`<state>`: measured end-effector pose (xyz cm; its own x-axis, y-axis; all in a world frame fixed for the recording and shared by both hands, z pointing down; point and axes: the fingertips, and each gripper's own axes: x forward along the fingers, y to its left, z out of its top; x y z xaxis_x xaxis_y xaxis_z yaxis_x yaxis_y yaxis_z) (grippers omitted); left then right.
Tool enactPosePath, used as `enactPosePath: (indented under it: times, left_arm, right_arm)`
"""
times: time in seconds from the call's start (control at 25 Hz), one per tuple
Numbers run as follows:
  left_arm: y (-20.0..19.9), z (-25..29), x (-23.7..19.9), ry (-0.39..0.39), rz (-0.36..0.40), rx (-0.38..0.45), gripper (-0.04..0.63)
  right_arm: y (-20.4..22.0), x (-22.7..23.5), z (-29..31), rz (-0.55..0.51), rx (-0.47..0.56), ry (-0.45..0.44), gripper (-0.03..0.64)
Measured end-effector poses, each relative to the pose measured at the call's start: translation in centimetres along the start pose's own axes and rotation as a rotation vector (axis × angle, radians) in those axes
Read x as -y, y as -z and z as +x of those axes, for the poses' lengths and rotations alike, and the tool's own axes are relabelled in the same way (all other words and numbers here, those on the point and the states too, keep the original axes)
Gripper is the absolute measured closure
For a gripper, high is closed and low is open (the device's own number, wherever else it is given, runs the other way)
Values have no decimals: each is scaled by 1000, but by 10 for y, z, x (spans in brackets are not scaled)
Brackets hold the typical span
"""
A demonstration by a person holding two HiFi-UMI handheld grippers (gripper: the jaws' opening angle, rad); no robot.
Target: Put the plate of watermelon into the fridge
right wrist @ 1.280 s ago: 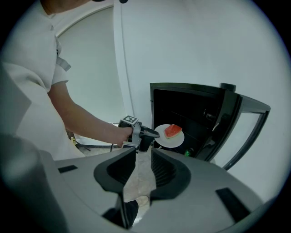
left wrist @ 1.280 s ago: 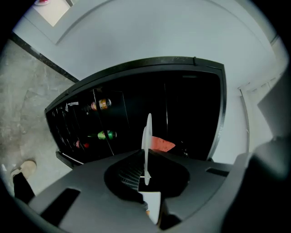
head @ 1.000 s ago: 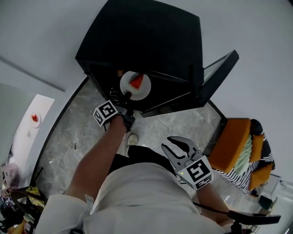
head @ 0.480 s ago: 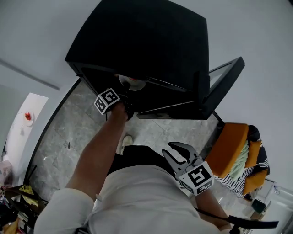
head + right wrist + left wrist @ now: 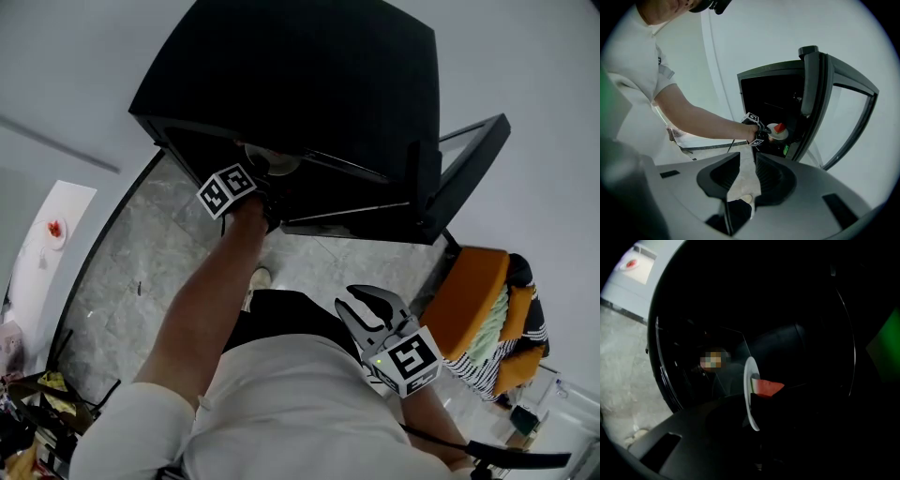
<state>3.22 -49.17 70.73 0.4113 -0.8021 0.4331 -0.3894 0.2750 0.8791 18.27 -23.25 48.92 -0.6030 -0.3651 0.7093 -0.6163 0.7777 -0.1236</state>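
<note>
Grey marbled floor [image 5: 131, 281] runs up to the black fridge [image 5: 309, 84], and that is where my work is. The plate [image 5: 749, 394] is already inside the dark cavity with the watermelon [image 5: 768, 387] wedge on it, and my left gripper [image 5: 265, 186] has its jaws pressed together on the plate's near rim. The grip is at one edge only, so I judge the far side will want to droop. I should hold the plate level, lower it until it sits flat on a shelf, and only then let the jaws part. Which shelf lies beneath I cannot tell, because the inside is too dark. Drawing straight back should avoid dragging the rim. The door [image 5: 469, 169] stands open to my right. My right gripper [image 5: 367, 305] hangs by my waist, jaws a little apart and empty, free to swing the door shut afterwards.
</note>
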Motion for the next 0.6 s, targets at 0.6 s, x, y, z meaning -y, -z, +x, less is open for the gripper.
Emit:
enactPosePath:
  times: [0.6]
  left_arm:
    - [-12,-4,-8,-357,535,-55,420]
  right_arm:
    - [10,-6,1,22,-16,-12,502]
